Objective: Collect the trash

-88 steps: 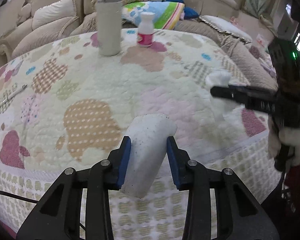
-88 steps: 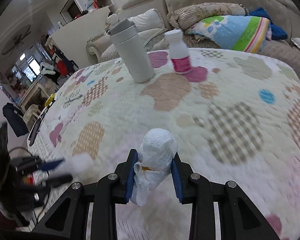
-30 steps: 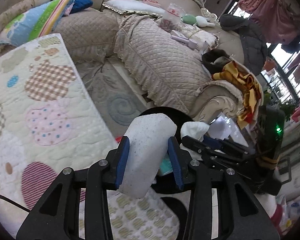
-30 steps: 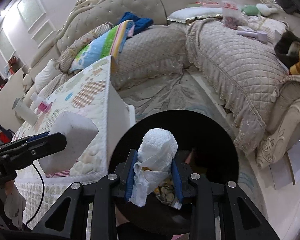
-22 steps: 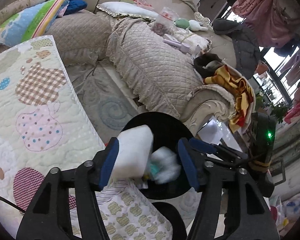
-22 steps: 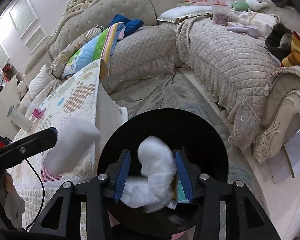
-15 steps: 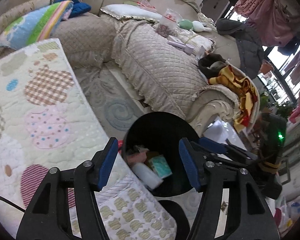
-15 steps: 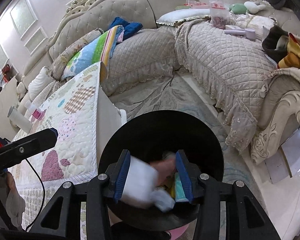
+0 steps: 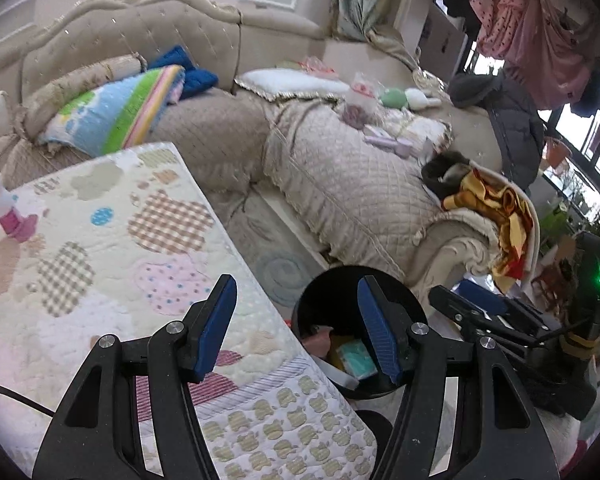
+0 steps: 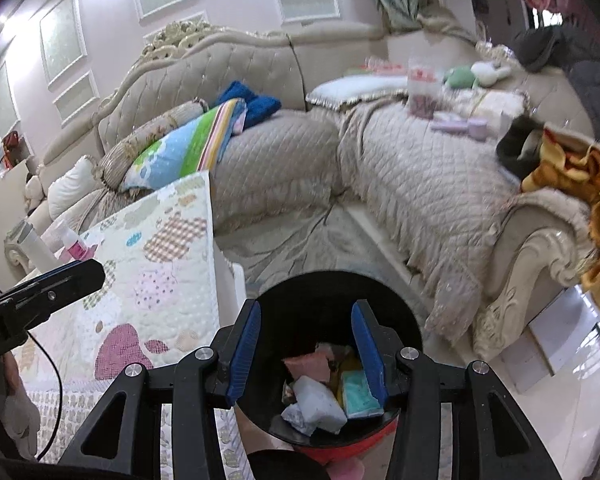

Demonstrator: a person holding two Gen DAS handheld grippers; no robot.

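Below the blue-padded fingers (image 10: pixel 366 344) of the right gripper (image 10: pixel 305 354), a round black waste bin (image 10: pixel 408 320) stood on the floor, holding a white foam block (image 10: pixel 320 400), a crumpled white tissue (image 10: pixel 294 416), a pink scrap (image 10: pixel 310 364) and a teal packet (image 10: pixel 358 394). Those fingers were spreading apart with nothing between them. The left gripper (image 9: pixel 298 330) hung with its fingers (image 9: pixel 216 324) apart and empty, one over the pastel quilted patchwork cover of the desk (image 9: pixel 100 248), the other over the bin (image 9: pixel 312 304). Farther beyond the fingers lay a beige quilted sofa (image 10: pixel 420 176).
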